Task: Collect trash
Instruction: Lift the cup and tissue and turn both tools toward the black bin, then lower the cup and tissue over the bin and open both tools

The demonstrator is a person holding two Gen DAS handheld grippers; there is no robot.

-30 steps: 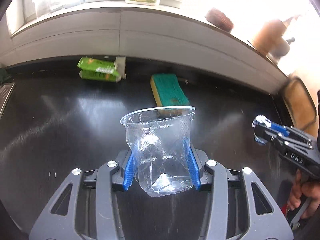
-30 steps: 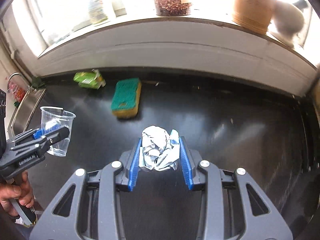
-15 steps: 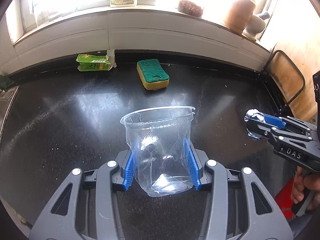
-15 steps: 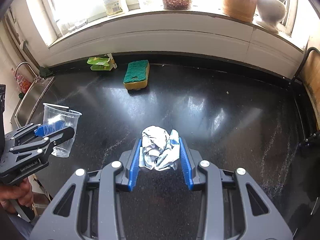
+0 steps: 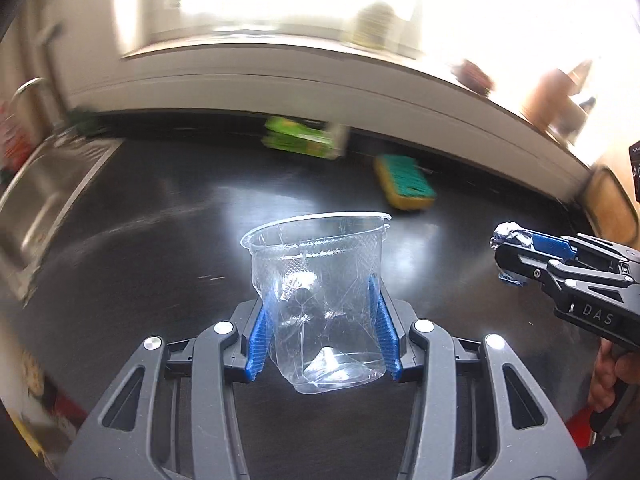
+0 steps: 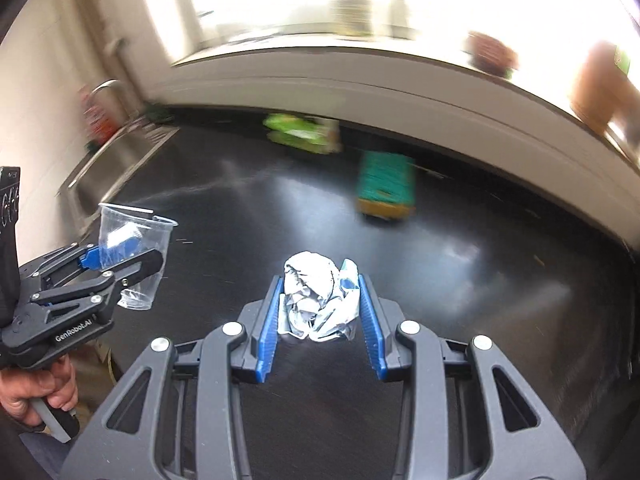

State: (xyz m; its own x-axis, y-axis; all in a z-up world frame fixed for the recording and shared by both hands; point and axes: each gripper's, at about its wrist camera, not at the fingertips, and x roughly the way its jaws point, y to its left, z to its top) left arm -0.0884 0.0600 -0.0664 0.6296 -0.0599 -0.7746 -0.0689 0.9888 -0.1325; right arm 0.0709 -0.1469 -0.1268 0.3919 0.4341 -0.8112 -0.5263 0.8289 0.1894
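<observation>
Holding two pcs of trash, you were partway: left gripper jaws pinched the crushed clear plastic cup, right gripper jaws pinched a foil wad. Green carton lay on the surface w/ a sponge near; no bin visible.

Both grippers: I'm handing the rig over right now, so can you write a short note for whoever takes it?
Left gripper: shut on the crushed clear plastic cup, held above the black counter.
Right gripper: shut on a crumpled foil wad.
Done: both pieces picked up.
Left: drop them in a bin, none in view. The green packet lies by the back wall, likely trash too. The sponge lies beside it.
</observation>
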